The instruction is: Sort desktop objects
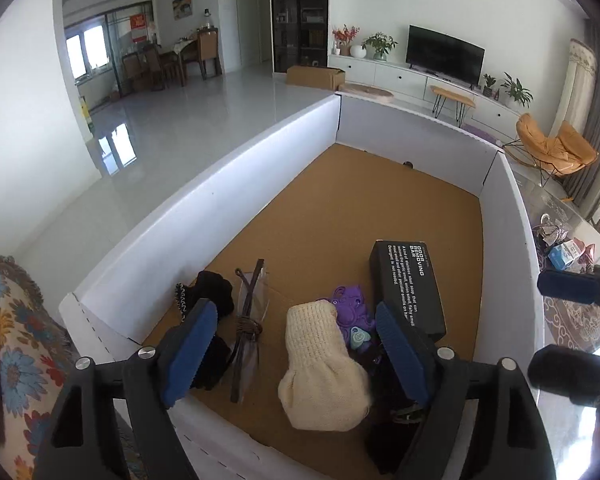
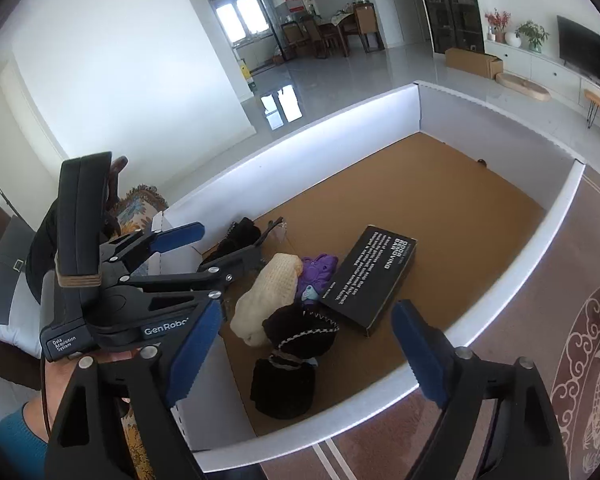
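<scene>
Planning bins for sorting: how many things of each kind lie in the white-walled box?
Black carton: 1
Cream knit piece: 1
Purple toy: 1
Clear packet of brown sticks: 1
Dark knit pieces: 3 that can be told apart
Total: 7

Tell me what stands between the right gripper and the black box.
Nothing visible blocks it. In the right wrist view the open right gripper hangs above the tray's near wall, with the black box flat on the tray floor beyond. The dark knit items and cream knit piece lie to the box's left.
</scene>
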Action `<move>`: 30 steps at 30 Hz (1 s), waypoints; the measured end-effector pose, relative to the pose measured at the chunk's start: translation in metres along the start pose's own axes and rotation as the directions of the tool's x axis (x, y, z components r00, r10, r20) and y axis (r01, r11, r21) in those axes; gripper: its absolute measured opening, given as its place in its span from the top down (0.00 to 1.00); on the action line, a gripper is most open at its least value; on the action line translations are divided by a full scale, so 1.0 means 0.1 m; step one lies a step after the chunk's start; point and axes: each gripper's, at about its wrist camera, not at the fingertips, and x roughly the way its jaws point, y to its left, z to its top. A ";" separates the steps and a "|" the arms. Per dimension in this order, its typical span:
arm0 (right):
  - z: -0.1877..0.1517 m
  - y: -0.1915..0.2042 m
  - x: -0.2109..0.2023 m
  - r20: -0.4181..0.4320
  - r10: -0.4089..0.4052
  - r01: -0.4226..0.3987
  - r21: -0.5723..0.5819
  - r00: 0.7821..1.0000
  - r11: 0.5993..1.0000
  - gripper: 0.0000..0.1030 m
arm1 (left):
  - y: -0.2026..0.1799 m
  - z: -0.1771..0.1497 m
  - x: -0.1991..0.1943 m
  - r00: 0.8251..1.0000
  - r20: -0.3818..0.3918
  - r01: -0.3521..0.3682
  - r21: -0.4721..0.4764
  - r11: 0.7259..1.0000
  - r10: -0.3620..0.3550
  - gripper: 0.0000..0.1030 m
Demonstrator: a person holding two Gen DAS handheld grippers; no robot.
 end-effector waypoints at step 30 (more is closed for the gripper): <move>-2.53 -2.76 -1.86 -0.146 -0.670 0.650 0.459 0.728 0.607 0.00 | -3.16 -0.68 0.18 0.931 -0.166 0.362 0.321 0.875 -0.324 0.02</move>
